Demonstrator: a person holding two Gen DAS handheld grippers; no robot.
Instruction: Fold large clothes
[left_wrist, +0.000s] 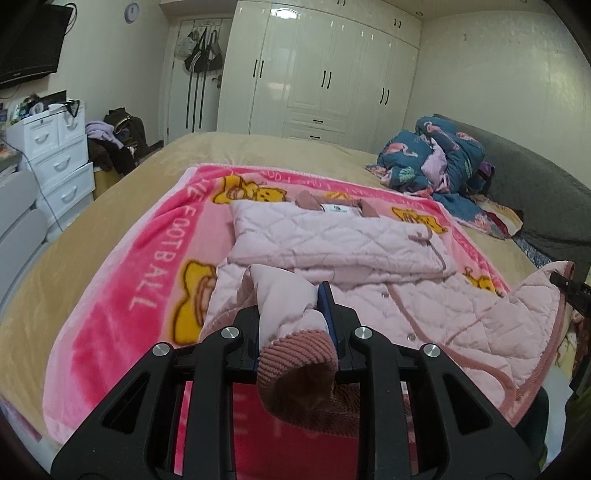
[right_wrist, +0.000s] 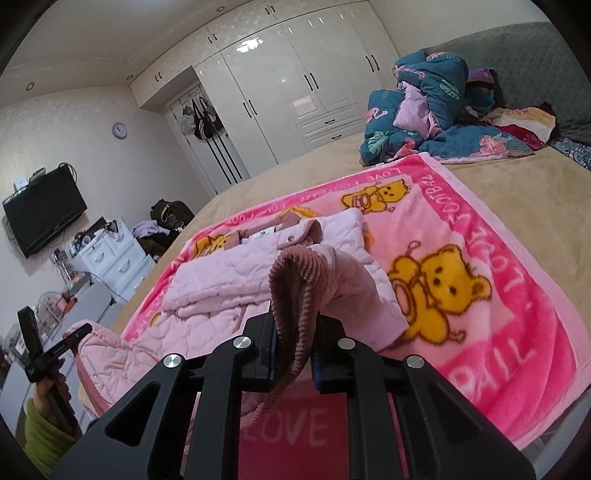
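Quilted pink jacket (left_wrist: 369, 243), ribbed corduroy hem pinched in both tools

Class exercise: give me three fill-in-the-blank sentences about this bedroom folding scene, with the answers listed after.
1. Both grippers are shut on the quilted pink ____.
2. The jacket lies on a pink blanket printed with yellow ____.
3. The left gripper and the right gripper each pinch a ribbed ____.

Answers: jacket; bears; cuff
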